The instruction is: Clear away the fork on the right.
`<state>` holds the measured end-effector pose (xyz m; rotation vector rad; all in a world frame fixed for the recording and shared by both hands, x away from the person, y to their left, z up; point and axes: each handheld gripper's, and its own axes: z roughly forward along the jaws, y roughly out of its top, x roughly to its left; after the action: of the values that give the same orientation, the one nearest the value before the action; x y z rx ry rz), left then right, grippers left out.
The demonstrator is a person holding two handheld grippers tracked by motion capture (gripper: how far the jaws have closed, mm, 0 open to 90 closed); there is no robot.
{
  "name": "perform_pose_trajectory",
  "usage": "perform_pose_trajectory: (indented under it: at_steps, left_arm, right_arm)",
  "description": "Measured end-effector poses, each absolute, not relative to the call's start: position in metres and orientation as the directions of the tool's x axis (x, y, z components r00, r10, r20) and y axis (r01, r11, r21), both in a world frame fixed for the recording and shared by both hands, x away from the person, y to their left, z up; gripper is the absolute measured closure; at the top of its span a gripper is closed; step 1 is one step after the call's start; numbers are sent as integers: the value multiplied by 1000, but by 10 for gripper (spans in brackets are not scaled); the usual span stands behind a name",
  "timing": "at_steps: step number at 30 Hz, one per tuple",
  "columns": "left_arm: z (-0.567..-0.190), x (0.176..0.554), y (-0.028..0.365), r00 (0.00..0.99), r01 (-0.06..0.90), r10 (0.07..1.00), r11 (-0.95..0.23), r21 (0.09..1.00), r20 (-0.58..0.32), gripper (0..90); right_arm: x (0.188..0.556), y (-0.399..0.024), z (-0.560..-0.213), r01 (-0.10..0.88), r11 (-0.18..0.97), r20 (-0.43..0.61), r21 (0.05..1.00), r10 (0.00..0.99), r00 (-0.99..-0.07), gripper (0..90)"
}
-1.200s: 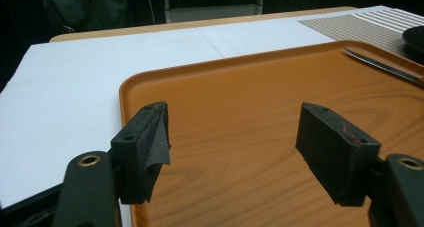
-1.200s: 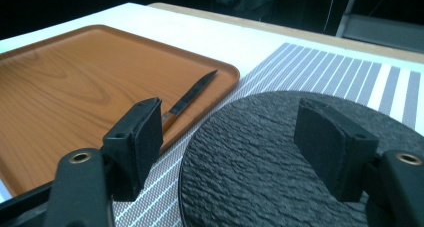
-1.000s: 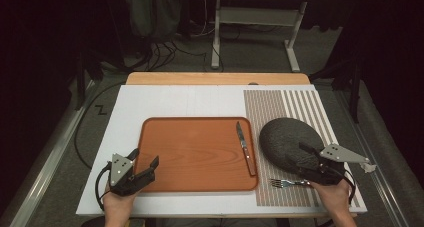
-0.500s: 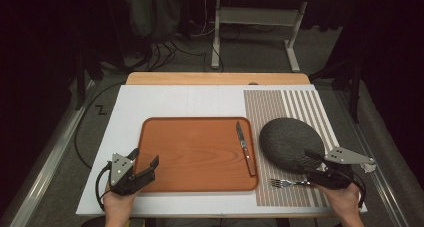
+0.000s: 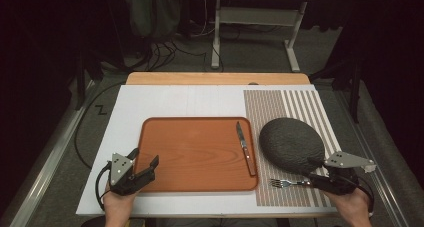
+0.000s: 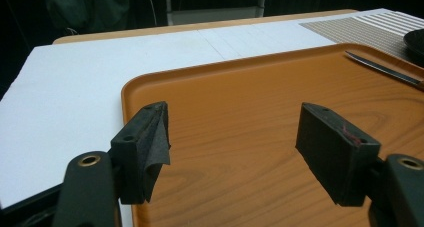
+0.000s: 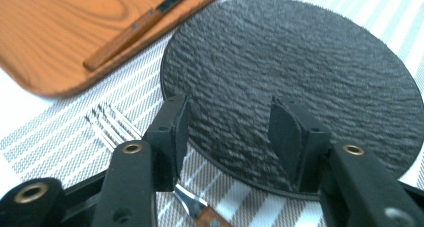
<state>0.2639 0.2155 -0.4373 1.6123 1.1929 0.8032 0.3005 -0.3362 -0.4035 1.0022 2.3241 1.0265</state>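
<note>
A wood-handled fork [image 5: 287, 183] lies on the striped placemat [image 5: 300, 107] in front of a dark round plate [image 5: 291, 144]. My right gripper [image 5: 311, 171] sits at the fork's handle end, by the plate's near rim. In the right gripper view the right gripper [image 7: 230, 137] is open and its jaws have just been closing. The plate's [image 7: 290, 57] rim shows between them and the fork [image 7: 107, 122] runs under the left jaw, with no pad pressing on either. My left gripper [image 5: 146, 156] stands open and holds nothing over the orange tray's [image 5: 200, 154] near-left corner.
A wood-handled knife [image 5: 245, 148] lies on the tray's right side. Tray and placemat rest on a white board [image 5: 175, 102] on the wooden table. Dark floor, cables and a desk frame lie beyond the far edge.
The right gripper has drawn slightly back toward the table's front-right, off the plate's rim, and its jaws stand narrower. The left gripper has kept still.
</note>
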Motion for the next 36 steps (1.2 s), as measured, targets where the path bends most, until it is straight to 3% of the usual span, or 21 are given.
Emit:
perform_pose_trajectory:
  at_steps: [36]
  left_arm:
    - [-437,265,217,300,328,953,-75,942,-29,294]
  right_arm:
    - [291,-358,-408,556,580,-69,595,726,-684,578]
